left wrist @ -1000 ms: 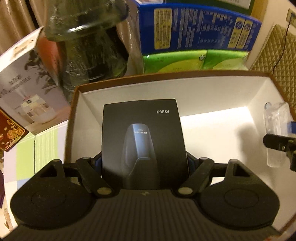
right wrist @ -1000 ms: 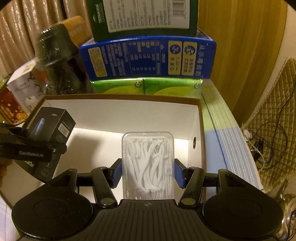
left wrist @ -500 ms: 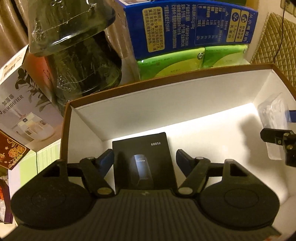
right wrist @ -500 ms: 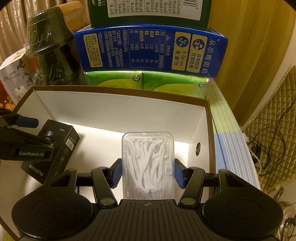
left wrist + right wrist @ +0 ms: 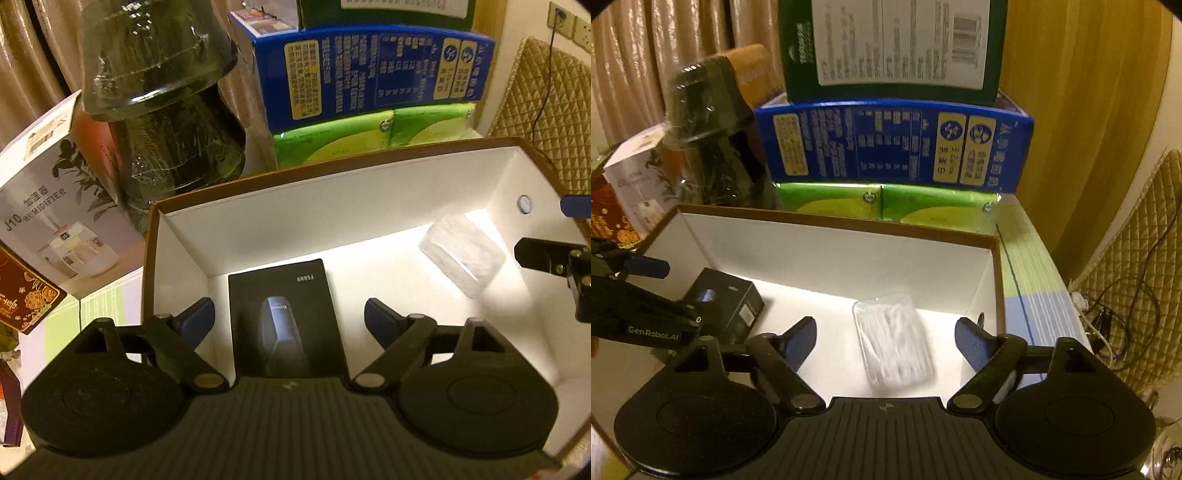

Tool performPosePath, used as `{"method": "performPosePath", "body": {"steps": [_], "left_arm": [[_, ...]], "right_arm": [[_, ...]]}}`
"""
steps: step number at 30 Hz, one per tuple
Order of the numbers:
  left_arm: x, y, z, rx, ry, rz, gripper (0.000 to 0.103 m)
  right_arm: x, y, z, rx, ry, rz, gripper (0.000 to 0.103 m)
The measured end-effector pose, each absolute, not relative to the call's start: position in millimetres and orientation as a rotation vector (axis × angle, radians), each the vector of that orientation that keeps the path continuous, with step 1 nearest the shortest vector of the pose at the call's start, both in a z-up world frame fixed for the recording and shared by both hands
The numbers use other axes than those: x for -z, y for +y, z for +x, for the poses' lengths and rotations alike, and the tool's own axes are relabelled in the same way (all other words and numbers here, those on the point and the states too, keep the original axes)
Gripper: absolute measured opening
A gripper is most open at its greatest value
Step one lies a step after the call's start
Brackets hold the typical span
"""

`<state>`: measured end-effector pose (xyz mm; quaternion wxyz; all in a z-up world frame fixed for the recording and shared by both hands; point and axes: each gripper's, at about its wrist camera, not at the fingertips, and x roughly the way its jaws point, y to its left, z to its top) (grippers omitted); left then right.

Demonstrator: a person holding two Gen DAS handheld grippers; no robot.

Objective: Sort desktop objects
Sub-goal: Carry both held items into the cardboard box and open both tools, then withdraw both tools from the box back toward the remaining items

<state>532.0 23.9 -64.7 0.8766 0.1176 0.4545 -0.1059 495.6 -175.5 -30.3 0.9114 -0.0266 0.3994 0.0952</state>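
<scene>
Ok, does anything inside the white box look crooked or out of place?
Slightly: the clear floss pick case lies skewed to the white box walls, while the black shaver box lies flat. Nothing spilled or damaged.

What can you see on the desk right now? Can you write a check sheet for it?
Surface: striped tablecloth, mostly covered.
Job's things: black shaver box and clear pack of white floss picks both lie on the floor of the white-lined cardboard box, apart from each other.
Clutter: blue carton, green packs, dark wrapped jar, humidifier box.
Grippers: left gripper and right gripper, jaws opening, pressing on nothing.
Cables: tangle beside the table.
Surroundings: curtains, quilted chair cover.
</scene>
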Motion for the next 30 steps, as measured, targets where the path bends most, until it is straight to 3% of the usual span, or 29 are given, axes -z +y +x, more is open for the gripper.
{"method": "performPosePath", "body": {"steps": [12, 30], "left_arm": [[29, 51, 465, 0.200, 0.905, 0.170, 0.095], [-18, 60, 324, 0.088, 0.860, 0.042, 0.097]], "right_arm": [[4, -184, 423, -0.260, 0.786, 0.020, 0.098], [-34, -205, 313, -0.326, 0.695, 0.027, 0.101]]}}
